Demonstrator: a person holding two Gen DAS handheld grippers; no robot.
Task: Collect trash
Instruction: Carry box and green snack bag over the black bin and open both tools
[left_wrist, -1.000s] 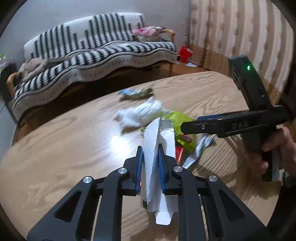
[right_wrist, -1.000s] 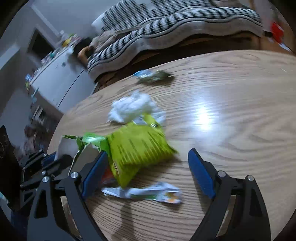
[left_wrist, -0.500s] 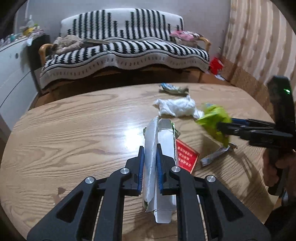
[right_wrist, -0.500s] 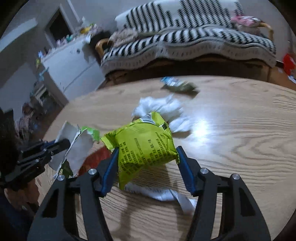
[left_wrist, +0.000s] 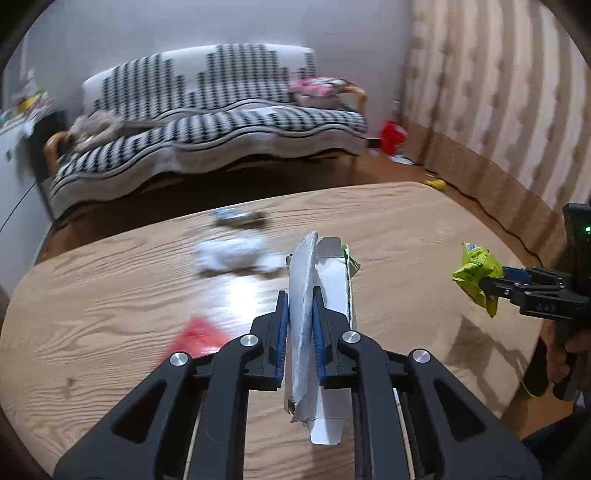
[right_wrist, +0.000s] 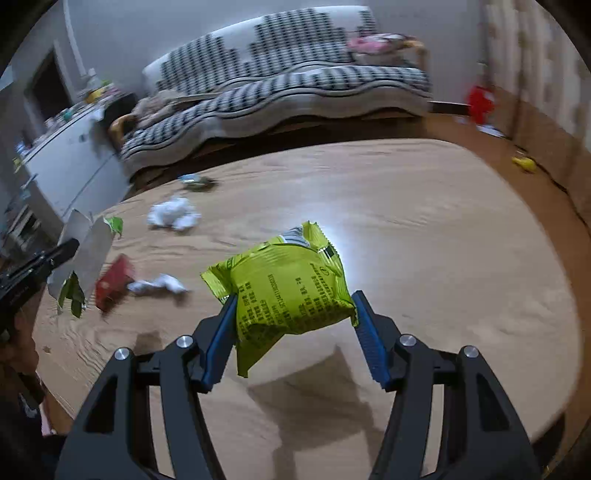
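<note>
My left gripper (left_wrist: 299, 314) is shut on a flattened white carton (left_wrist: 325, 350) and holds it above the round wooden table (left_wrist: 110, 295). The carton also shows at the left of the right wrist view (right_wrist: 88, 254). My right gripper (right_wrist: 295, 314) is shut on a green snack bag (right_wrist: 291, 291) held above the table; the bag shows at the right of the left wrist view (left_wrist: 476, 277). On the table lie crumpled white tissue (right_wrist: 171, 216), a red packet (right_wrist: 112, 286), a white wrapper (right_wrist: 157, 285) and a dark wrapper (right_wrist: 195, 181).
A striped sofa (left_wrist: 207, 122) stands behind the table. A white cabinet (right_wrist: 70, 166) is at the left. A red object (right_wrist: 478, 101) and a yellow object (right_wrist: 522, 162) lie on the floor near the curtain wall (left_wrist: 509, 92).
My right gripper closed on the green snack bag, lifted it off the table and carried it right. My left gripper kept the carton and swung left of the red packet.
</note>
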